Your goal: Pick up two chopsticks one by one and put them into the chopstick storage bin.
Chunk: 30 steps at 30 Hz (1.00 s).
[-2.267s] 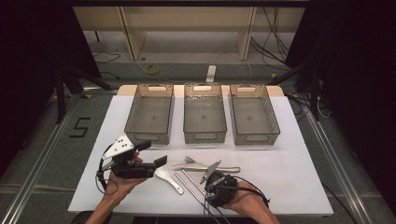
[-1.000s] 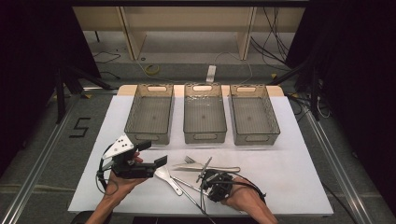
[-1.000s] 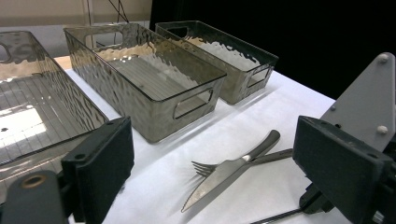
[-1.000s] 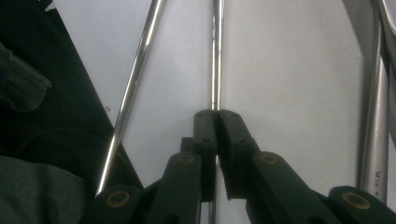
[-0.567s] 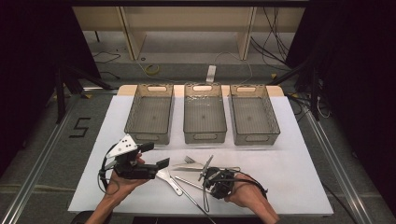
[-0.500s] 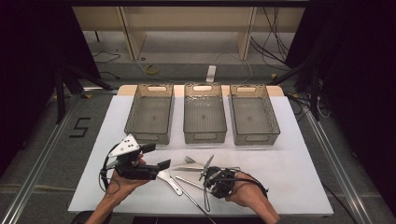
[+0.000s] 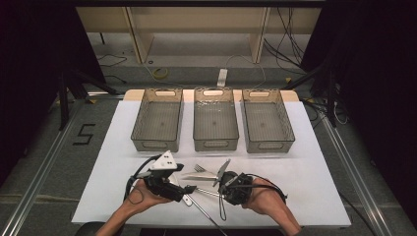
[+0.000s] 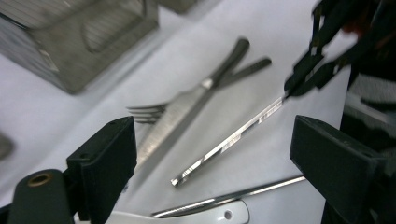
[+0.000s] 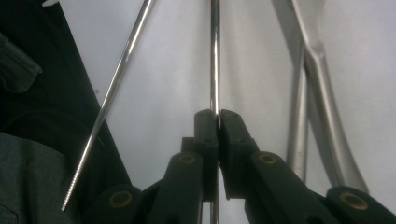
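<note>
Your two grippers sit close together at the near edge of the table (image 7: pixel 314 196), with a fork (image 7: pixel 199 168), knife (image 7: pixel 199 175) and thin metal rods (image 8: pixel 229 140) crowding the gap between them. To your right the white surface lies open. Three bins (image 7: pixel 215 120) wall off the far side.

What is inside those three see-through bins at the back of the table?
Nothing that can be seen. The left bin, middle bin and right bin each show only a bare ribbed floor. The cutlery lies in front of them, where the right claw pinches a metal chopstick.
</note>
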Tool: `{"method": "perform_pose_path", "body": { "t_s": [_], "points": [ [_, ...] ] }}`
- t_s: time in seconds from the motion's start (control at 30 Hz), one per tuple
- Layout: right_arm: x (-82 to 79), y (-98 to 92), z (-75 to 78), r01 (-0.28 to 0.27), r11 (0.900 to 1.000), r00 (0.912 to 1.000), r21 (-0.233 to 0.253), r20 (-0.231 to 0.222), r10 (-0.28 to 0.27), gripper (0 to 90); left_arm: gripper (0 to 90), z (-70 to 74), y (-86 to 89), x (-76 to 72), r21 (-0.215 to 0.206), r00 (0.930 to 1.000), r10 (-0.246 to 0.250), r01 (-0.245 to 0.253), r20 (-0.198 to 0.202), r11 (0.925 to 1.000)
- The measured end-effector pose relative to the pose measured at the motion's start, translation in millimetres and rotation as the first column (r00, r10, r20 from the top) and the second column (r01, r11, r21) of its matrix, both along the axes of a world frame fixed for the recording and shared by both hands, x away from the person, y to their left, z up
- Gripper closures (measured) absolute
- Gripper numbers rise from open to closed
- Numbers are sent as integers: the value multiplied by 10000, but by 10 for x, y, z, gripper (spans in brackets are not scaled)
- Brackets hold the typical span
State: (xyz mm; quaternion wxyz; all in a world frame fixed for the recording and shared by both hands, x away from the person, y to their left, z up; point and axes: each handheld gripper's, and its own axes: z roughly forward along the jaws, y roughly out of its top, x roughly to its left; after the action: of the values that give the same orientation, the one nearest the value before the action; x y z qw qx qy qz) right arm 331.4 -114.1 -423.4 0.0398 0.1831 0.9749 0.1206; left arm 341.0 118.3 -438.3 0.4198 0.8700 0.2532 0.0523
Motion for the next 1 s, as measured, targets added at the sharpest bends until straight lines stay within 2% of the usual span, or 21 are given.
{"method": "perform_pose_path", "body": {
  "t_s": [0.07, 0.1, 0.27, 0.3, 0.37, 0.53, 0.67, 0.8, 0.83, 0.9, 0.97, 1.0],
  "points": [
    [-4, -4, 24, 2, 10000, 10000, 36, 70, -2, 871, 143, -47, -84, 7, 560, 9992, -396, 396, -4, 9976],
    [-4, -4, 24, 2, 10000, 10000, 36, 70, -2, 871, 143, -65, -126, 11, 663, 9986, -525, 528, -61, 9964],
    [-15, 1, 58, -84, 9999, 9999, 75, 141, 83, 871, 160, -114, -290, 71, 924, 9944, -1029, 1046, -231, 9902],
    [-15, 0, 63, -119, 9999, 9998, 38, 139, 118, 871, 167, -126, -316, 94, 1037, 9926, -1186, 1206, -253, 9873],
    [-12, -6, 74, -178, 9998, 9997, 26, 144, 178, 871, 197, -153, -361, 133, 997, 9885, -1410, 1458, -536, 9843],
    [-7, -22, 100, -318, 9995, 9994, 83, 148, 317, 871, 259, -207, -454, 181, 1145, 9789, -1910, 1984, -721, 9734],
    [-15, -21, 113, -274, 9994, 9995, 228, 169, 270, 870, 313, -252, -505, 178, 1599, 9746, -2157, 2228, -607, 9617],
    [-16, -21, 122, -339, 9993, 9993, 142, 155, 337, 870, 382, -291, -593, 158, 1927, 9707, -2344, 2402, -530, 9514],
    [-17, -24, 126, -360, 9992, 9992, 156, 183, 357, 871, 431, -302, -617, 150, 1992, 9690, -2418, 2470, -504, 9483],
    [-24, -22, 124, -280, 9994, 9995, 186, 155, 277, 870, 456, -311, -643, 138, 2172, 9648, -2597, 2623, -409, 9402],
    [-21, -27, 120, -351, 9992, 9993, 186, 143, 348, 870, 529, -315, -659, 133, 2262, 9630, -2677, 2680, -323, 9365],
    [-23, -25, 118, -315, 9993, 9994, 196, 148, 312, 870, 550, -317, -668, 131, 2397, 9610, -2754, 2734, -258, 9316]
  ]
}}
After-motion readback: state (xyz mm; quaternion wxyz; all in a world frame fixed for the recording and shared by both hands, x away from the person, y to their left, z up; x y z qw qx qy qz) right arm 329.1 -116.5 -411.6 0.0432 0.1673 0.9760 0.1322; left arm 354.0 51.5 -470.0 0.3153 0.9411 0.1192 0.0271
